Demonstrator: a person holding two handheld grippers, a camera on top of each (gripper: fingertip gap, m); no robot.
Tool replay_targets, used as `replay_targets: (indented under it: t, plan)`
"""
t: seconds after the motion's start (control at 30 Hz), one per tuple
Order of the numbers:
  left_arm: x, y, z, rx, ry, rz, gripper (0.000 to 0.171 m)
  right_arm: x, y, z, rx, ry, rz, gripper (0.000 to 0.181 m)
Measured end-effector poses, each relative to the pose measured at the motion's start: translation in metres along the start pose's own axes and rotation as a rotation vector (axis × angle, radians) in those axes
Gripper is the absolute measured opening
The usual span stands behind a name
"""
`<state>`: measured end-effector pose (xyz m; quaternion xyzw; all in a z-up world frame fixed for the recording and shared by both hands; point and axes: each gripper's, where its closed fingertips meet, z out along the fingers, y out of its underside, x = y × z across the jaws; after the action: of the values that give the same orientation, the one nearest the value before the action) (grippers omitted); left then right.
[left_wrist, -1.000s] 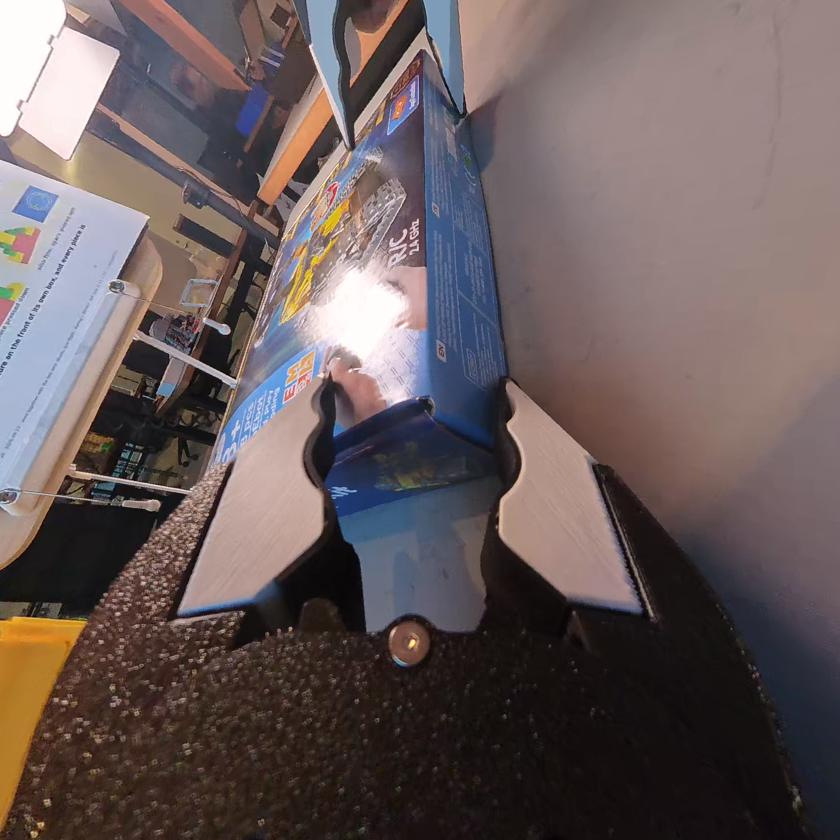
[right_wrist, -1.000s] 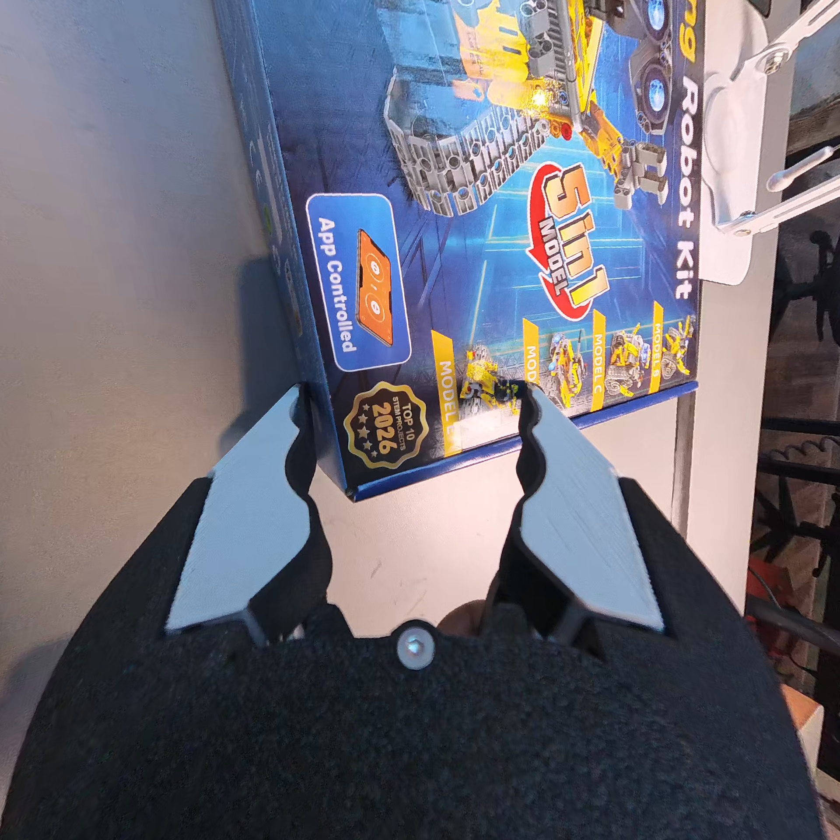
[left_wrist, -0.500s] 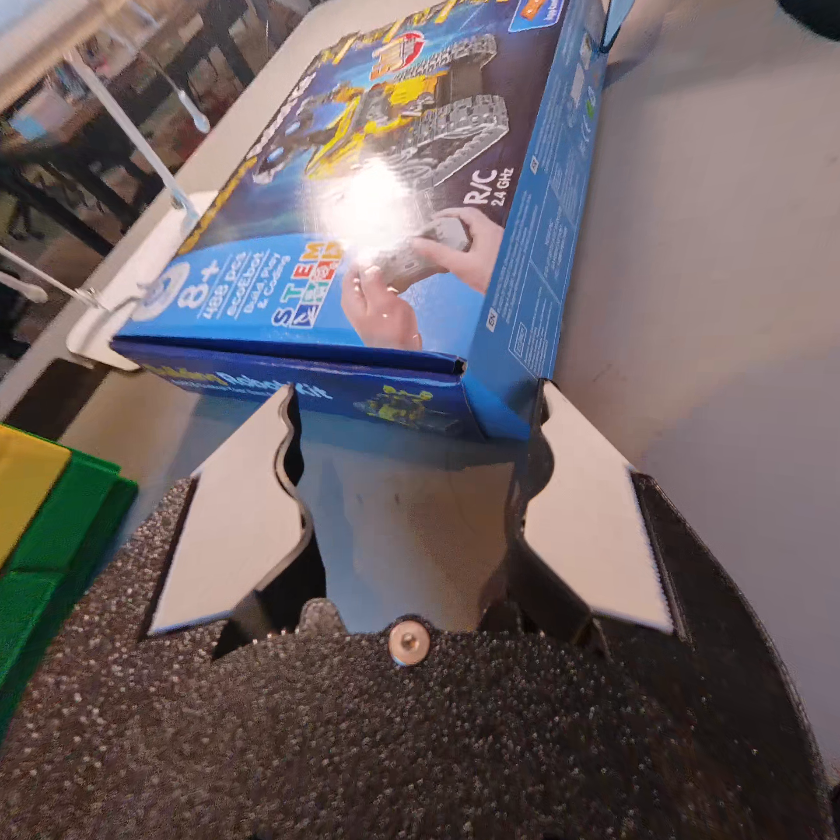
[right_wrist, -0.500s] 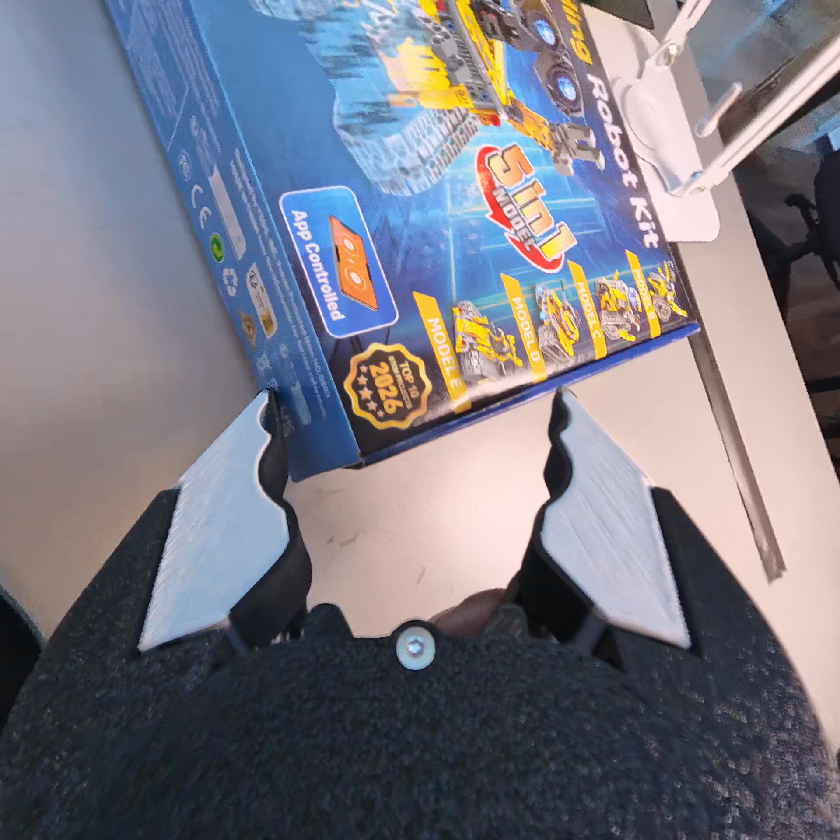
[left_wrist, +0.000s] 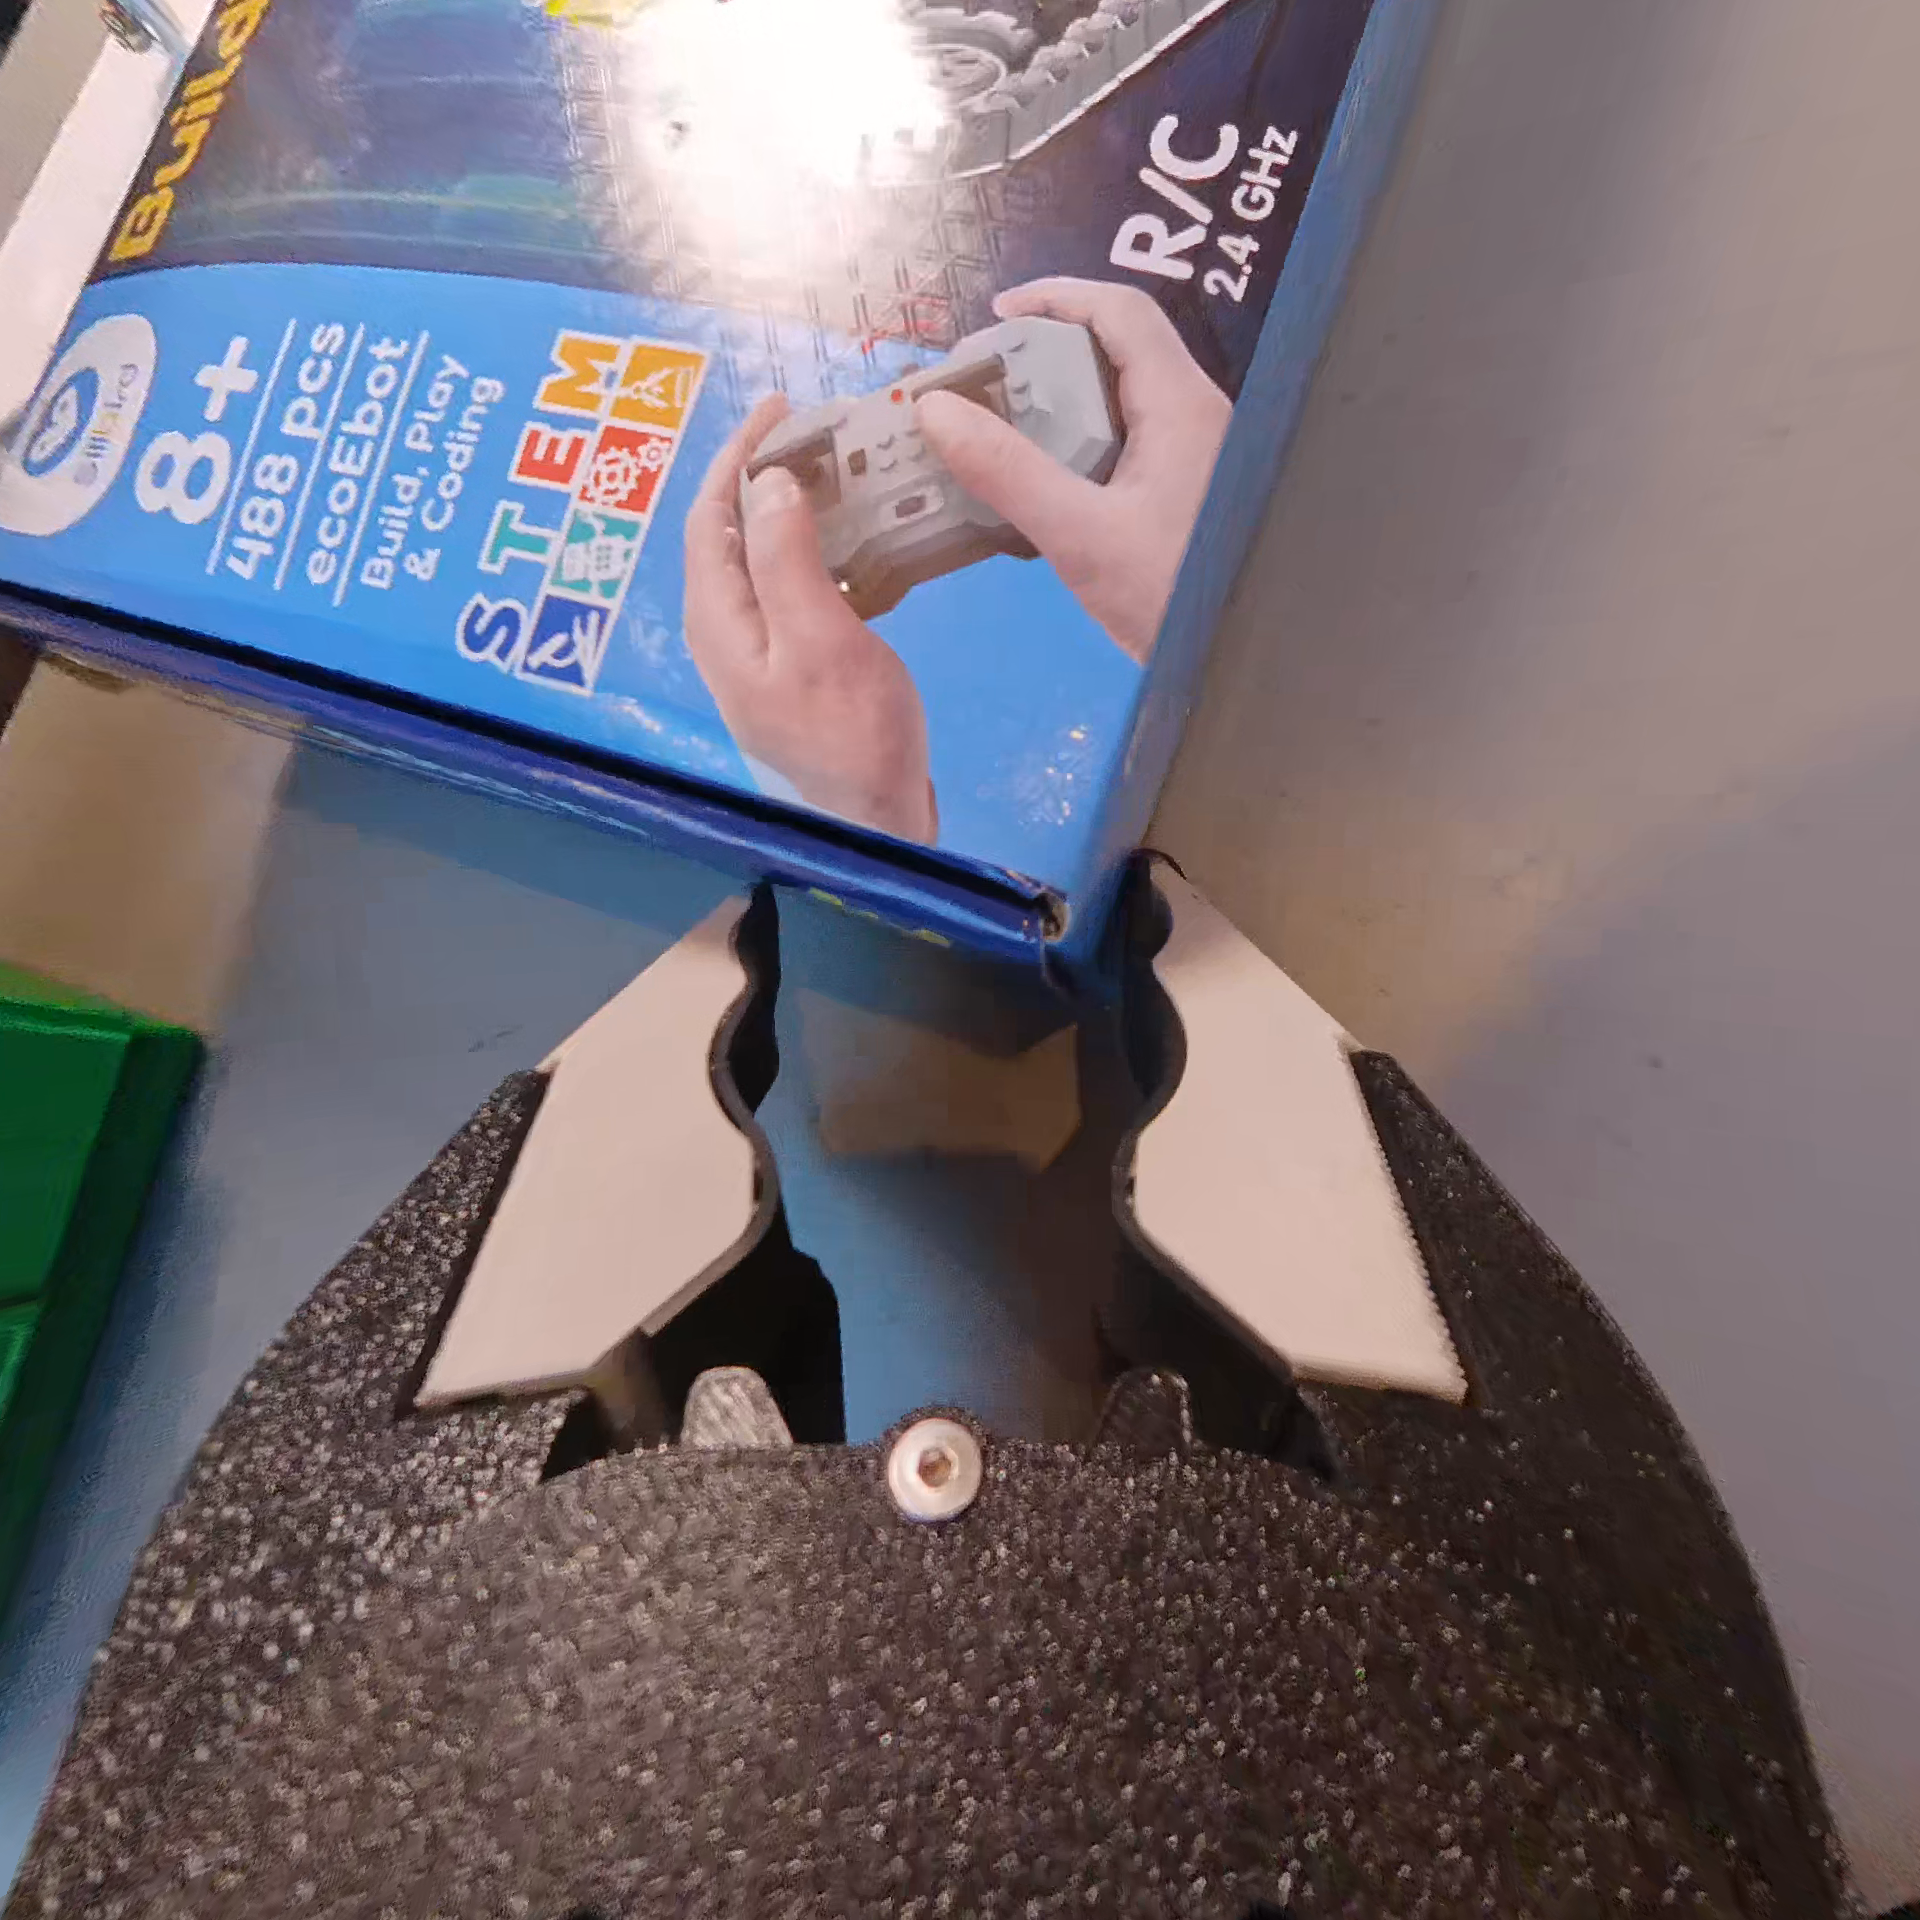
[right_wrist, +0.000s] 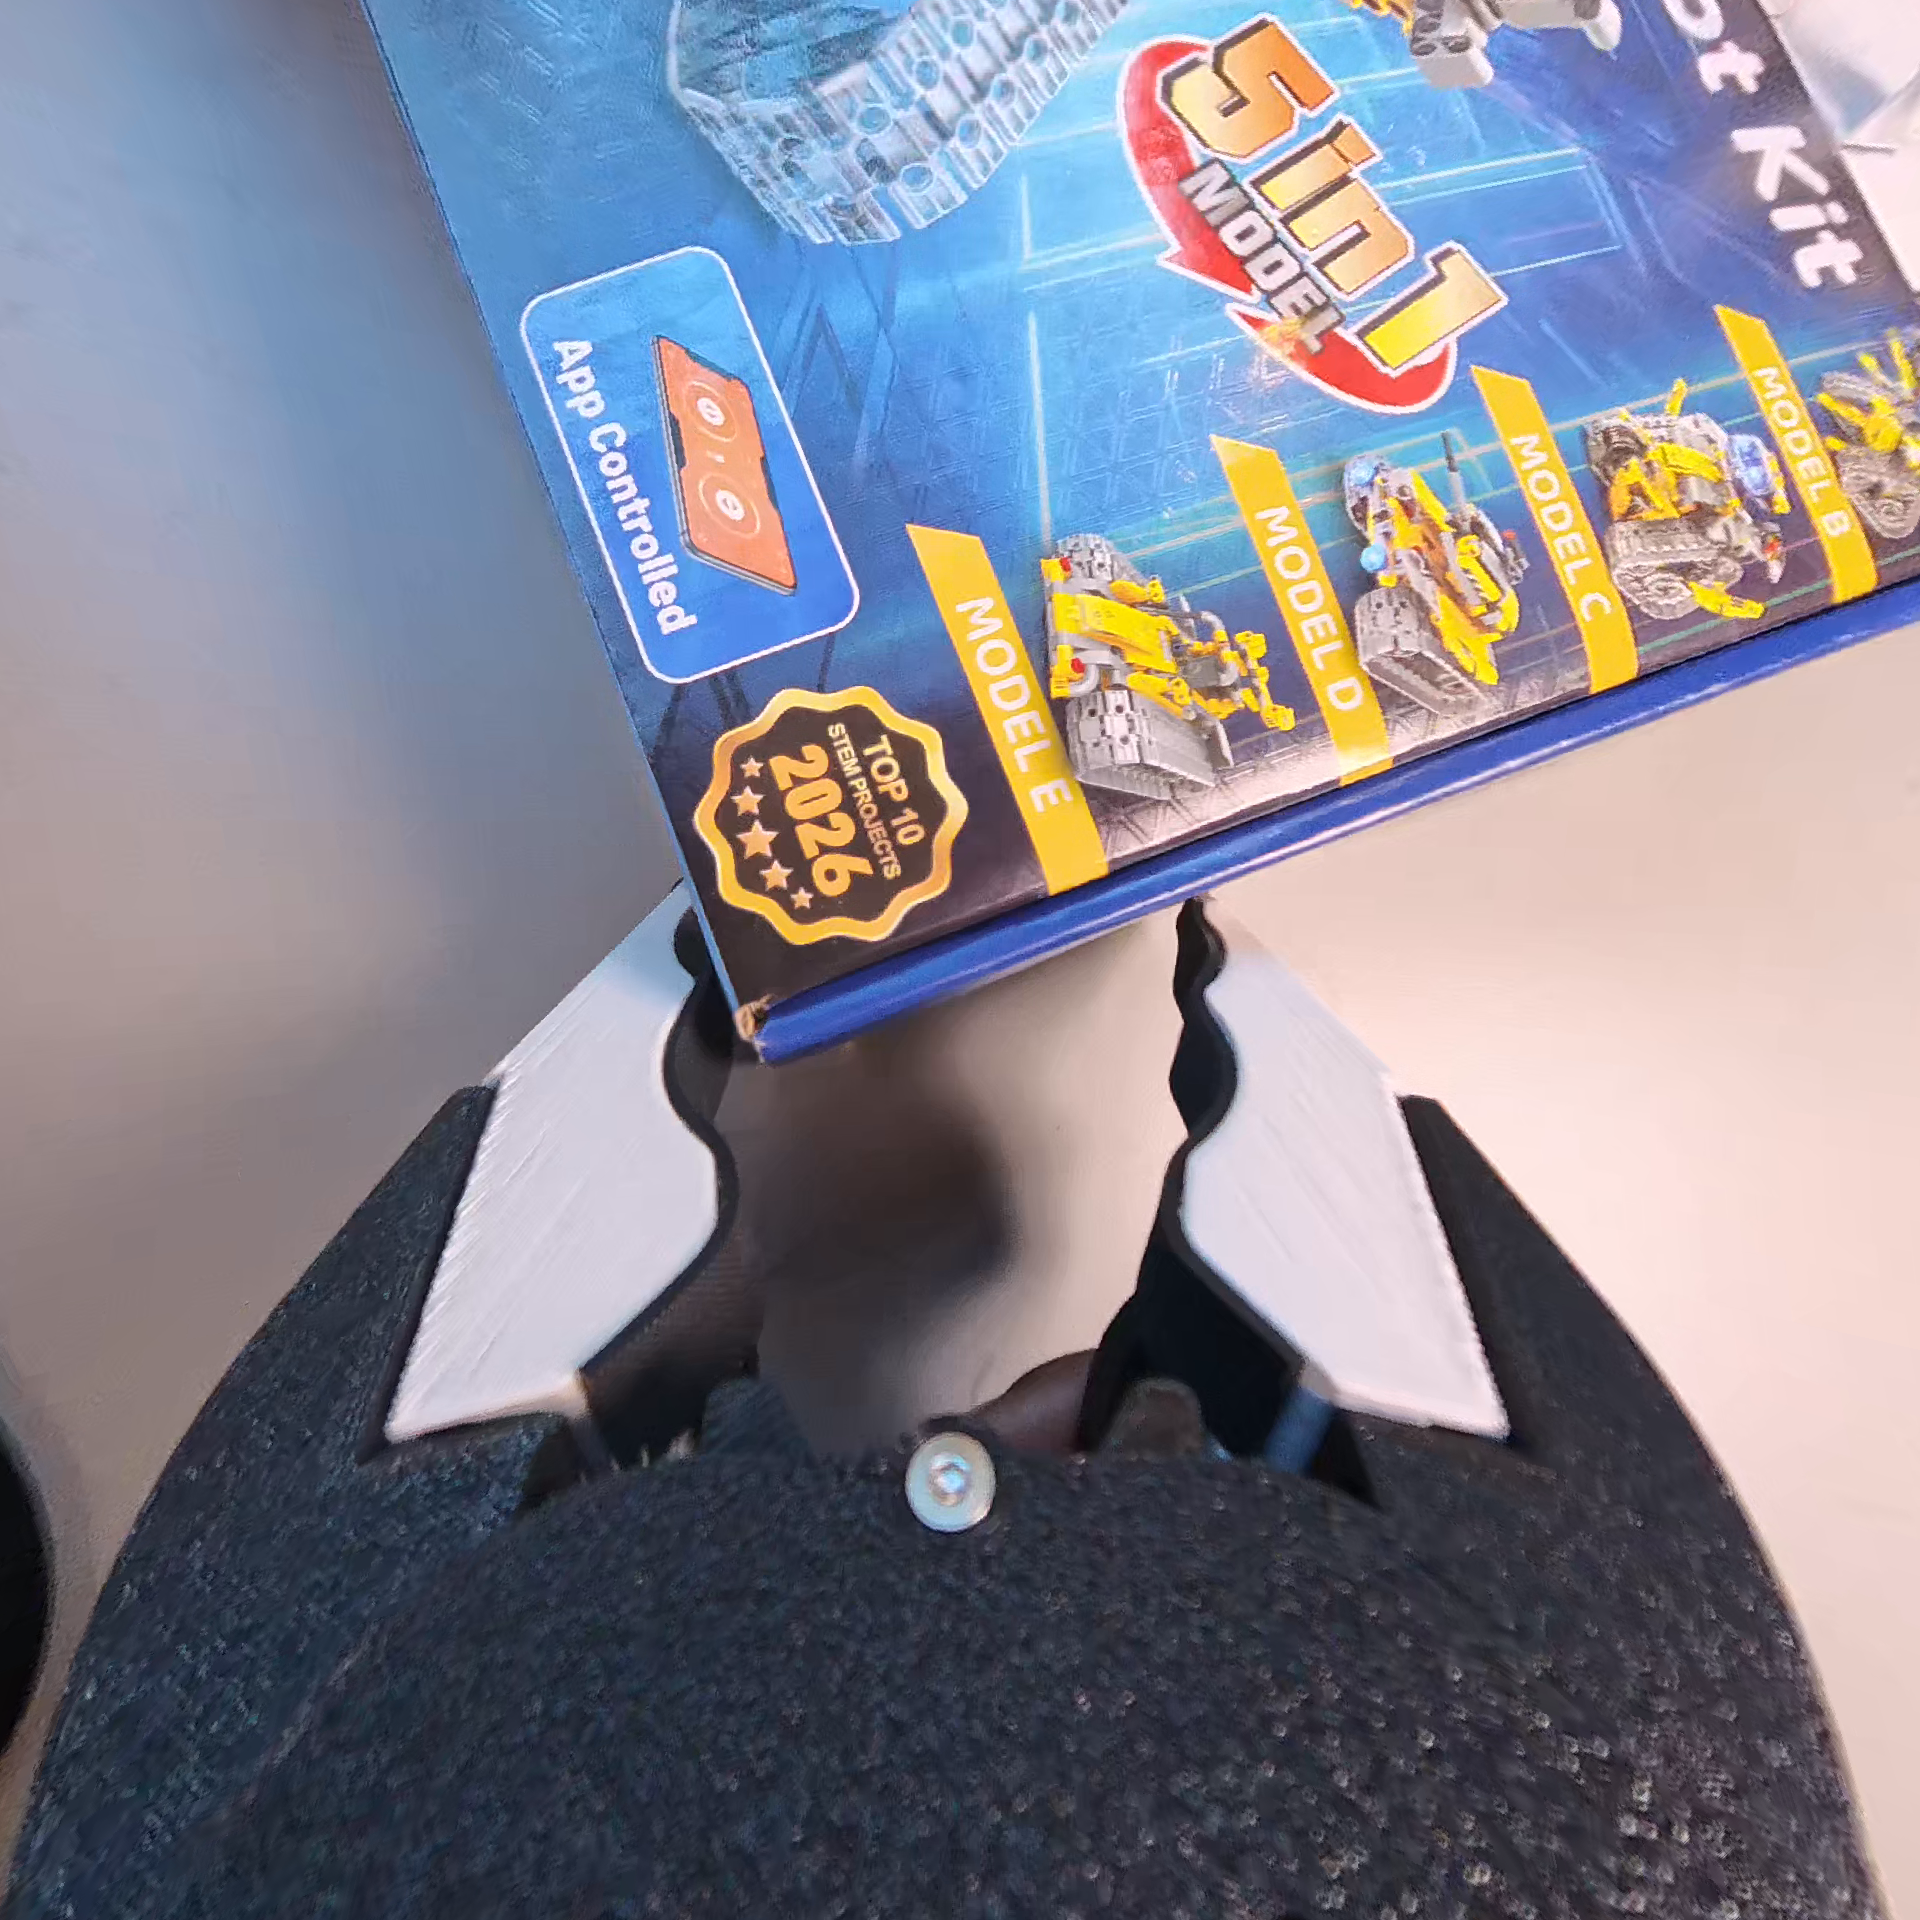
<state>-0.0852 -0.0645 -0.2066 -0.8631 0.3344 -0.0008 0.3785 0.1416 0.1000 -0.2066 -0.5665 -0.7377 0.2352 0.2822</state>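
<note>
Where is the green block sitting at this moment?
The green plastic block shows only in the left wrist view, at the left edge on the grey table, left of the left gripper and below the blue cardboard box.

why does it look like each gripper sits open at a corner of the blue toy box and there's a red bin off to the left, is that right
Not quite: the bin at the left edge is green, not red, as the left wrist view shows. The rest holds: the left gripper and the right gripper each sit open at a corner of the blue toy box, which lies on the table.
</note>
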Motion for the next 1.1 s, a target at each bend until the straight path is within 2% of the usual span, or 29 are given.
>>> replay_targets:
  t: [0.2,0.3,0.37,0.5,0.6,0.67,0.73,0.8,0.87,0.93,1.03,1.1]
  plan:
    - [-0.003,0.000,0.001,0.005,-0.020,0.003,0.062,-0.001,0.003,-0.003,0.029,0.003,0.090,0.090]
    - [-0.002,0.001,0.002,0.024,-0.009,-0.029,0.056,-0.007,-0.008,-0.016,0.115,-0.162,0.277,0.102]
    - [-0.001,0.002,0.002,0.037,-0.004,-0.050,0.053,0.009,-0.019,-0.032,0.196,-0.204,0.378,0.104]
    - [-0.001,0.002,0.002,0.040,-0.005,-0.053,0.053,0.071,-0.043,-0.044,0.257,-0.182,0.550,0.120]
    - [-0.002,0.001,0.003,0.043,-0.013,-0.060,0.054,0.111,-0.054,-0.019,0.184,-0.199,0.639,0.127]
    - [-0.003,0.001,0.003,0.039,-0.027,-0.058,0.054,0.126,-0.045,0.007,0.073,-0.244,0.668,0.129]
    - [-0.005,0.000,0.003,0.035,-0.045,-0.048,0.056,0.124,-0.042,0.027,0.023,-0.380,0.761,0.120]
    - [-0.006,0.000,0.004,0.034,-0.049,-0.051,0.057,0.134,-0.044,0.031,0.047,-0.395,0.733,0.106]
    - [-0.008,-0.001,0.005,0.041,-0.054,-0.036,0.056,0.138,-0.044,0.033,0.075,-0.409,0.723,0.100]
    - [-0.007,-0.001,0.005,0.044,-0.063,0.003,0.055,0.140,-0.048,0.034,0.127,-0.386,0.705,0.098]
    - [-0.006,-0.003,0.005,0.054,-0.083,0.060,0.053,0.148,-0.059,0.027,0.245,-0.315,0.653,0.078]
    - [-0.005,-0.004,0.004,0.062,-0.113,0.117,0.052,0.149,-0.064,0.022,0.296,-0.290,0.630,0.078]
